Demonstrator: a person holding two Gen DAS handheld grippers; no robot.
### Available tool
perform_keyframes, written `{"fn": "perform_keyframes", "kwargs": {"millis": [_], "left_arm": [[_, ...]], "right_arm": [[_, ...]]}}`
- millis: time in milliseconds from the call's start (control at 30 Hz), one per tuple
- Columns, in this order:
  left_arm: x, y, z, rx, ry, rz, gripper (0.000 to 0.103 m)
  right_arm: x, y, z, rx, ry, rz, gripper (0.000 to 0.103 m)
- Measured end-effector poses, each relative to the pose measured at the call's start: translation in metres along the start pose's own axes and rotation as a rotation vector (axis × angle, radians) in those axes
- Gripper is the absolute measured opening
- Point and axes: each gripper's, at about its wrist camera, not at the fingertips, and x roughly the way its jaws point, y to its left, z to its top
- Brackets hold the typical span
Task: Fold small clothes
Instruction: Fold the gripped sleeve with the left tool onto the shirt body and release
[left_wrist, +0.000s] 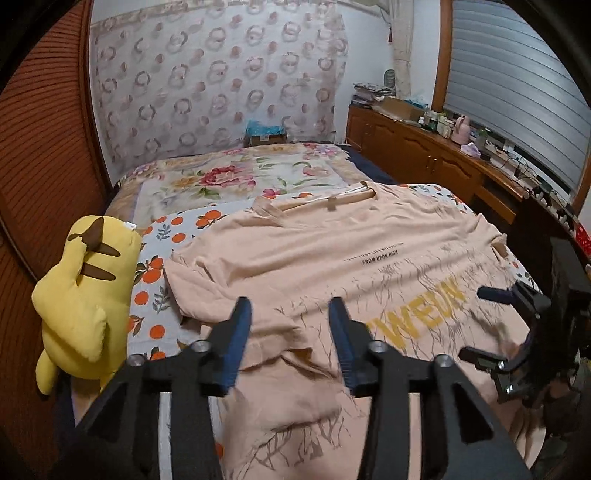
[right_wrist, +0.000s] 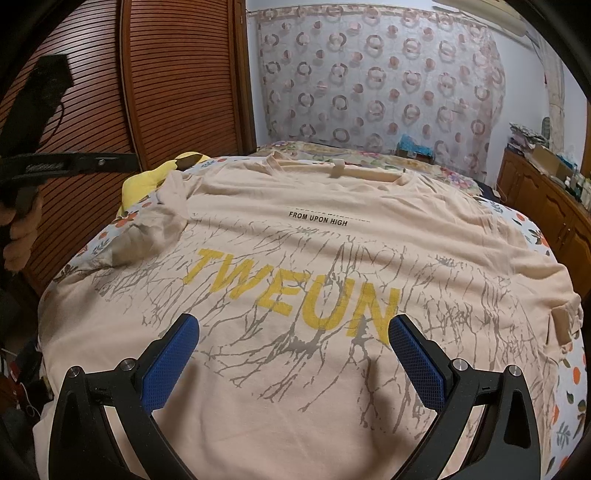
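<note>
- I see the peach T-shirt (right_wrist: 295, 258) spread print-up on the bed (left_wrist: 236, 177), collar at the far end, hem nearest me.
- My right tongs (right_wrist: 293, 363) are released, spread wide over the lower middle of the shirt, holding nothing.
- My left tongs (left_wrist: 290, 339) are released too, over the rumpled left hem.
- The shirt's long axis runs straight away from both tongs; the left ones sit nearer the crumpled left sleeve (right_wrist: 147, 229).
- A yellow plush (left_wrist: 85, 295) lies just beside that edge.

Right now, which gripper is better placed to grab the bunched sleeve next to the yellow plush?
Left. The left gripper hovers open over the t-shirt on the side of the bunched sleeve and yellow plush. The right gripper, also open, is centred over the print, farther away.
</note>
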Motion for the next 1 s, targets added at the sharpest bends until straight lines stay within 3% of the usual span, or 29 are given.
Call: {"fn": "perform_keyframes", "kwargs": {"millis": [33, 100, 333, 567, 800, 1000], "left_arm": [[-0.003, 0.000, -0.003, -0.004, 0.001, 0.010, 0.057], [-0.007, 0.005, -0.011, -0.020, -0.008, 0.017, 0.081], [0.002, 0.032, -0.050, -0.119, 0.036, 0.050, 0.081], [0.030, 0.062, -0.079, -0.185, 0.133, 0.121, 0.081], [0.038, 0.065, -0.085, -0.172, 0.156, 0.140, 0.081], [0.042, 0.066, -0.085, -0.159, 0.137, 0.157, 0.094]], "right_arm": [[0.000, 0.000, 0.000, 0.001, 0.000, 0.000, 0.102], [0.000, 0.000, 0.000, 0.000, 0.000, 0.000, 0.102], [0.001, 0.001, 0.001, -0.004, 0.007, -0.001, 0.102], [0.002, 0.004, 0.002, -0.016, 0.024, -0.003, 0.102], [0.002, 0.005, 0.003, -0.027, 0.033, -0.001, 0.102], [0.000, 0.003, 0.004, -0.018, 0.033, 0.003, 0.102]]}}
